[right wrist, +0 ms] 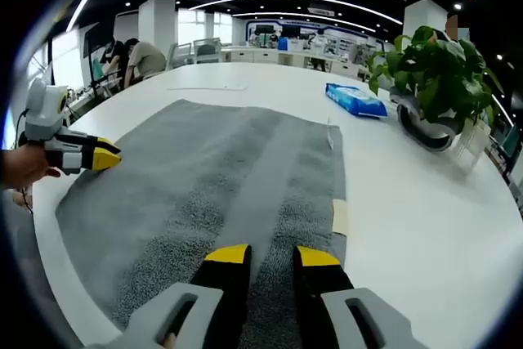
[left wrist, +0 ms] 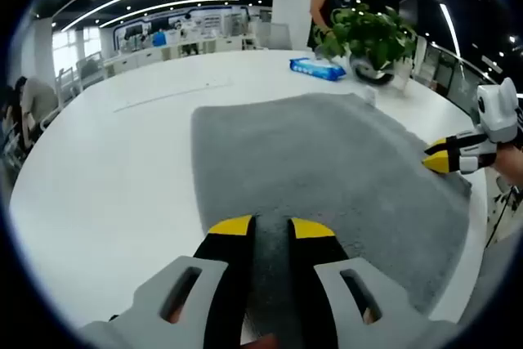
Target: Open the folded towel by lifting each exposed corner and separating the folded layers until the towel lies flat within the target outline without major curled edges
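Looking along the left tongs (left wrist: 270,227) in the left gripper view, their yellow-tipped jaws stand slightly apart over the near edge of the grey towel (left wrist: 327,169), spread on the white bench (left wrist: 106,177); the right tongs (left wrist: 437,156) reach in over its far-side edge. In the right gripper view, the right tongs (right wrist: 270,256) sit parted above the towel (right wrist: 212,177), and the left tongs (right wrist: 106,155) hover at its opposite edge, a hand (right wrist: 23,167) behind them. A potted plant (right wrist: 433,71) and a blue packet (right wrist: 355,100) stand beyond on the bench (right wrist: 425,202).
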